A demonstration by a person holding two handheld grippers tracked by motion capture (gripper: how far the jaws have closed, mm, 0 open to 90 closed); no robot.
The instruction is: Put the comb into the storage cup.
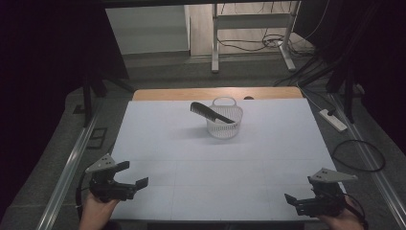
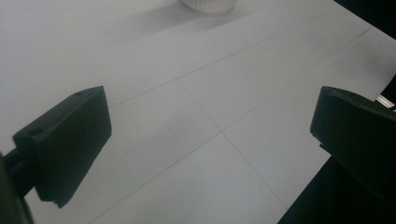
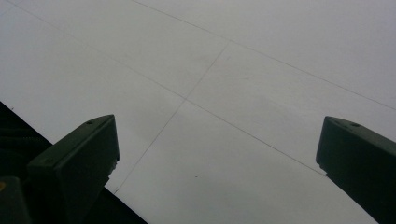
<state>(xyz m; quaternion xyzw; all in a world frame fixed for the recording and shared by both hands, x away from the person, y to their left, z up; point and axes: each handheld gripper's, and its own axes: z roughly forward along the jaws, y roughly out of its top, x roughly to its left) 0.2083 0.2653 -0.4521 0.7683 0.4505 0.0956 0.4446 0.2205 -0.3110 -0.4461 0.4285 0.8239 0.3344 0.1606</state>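
A small white basket [image 1: 224, 125] stands on the white table [image 1: 191, 158] toward its far middle. A black comb [image 1: 210, 112] lies slanted across the basket's rim, its toothed end sticking out to the left. My left gripper [image 1: 133, 174] hovers at the near left corner, held in a hand, jaws wide apart and empty. At the near right corner my right gripper [image 1: 299, 198] is also open with nothing in it. In the left gripper view [image 2: 212, 109] the basket's base [image 2: 208, 4] shows at the top edge. The right gripper view [image 3: 219, 133] looks down on bare table sheet.
A wooden strip [image 1: 163, 94] borders the table's far edge. On the floor to the right lie a white power strip [image 1: 333, 120] and a looped cable [image 1: 359, 155]. A metal rail [image 1: 64, 177] runs along the left side. Desk legs [image 1: 215, 43] stand behind.
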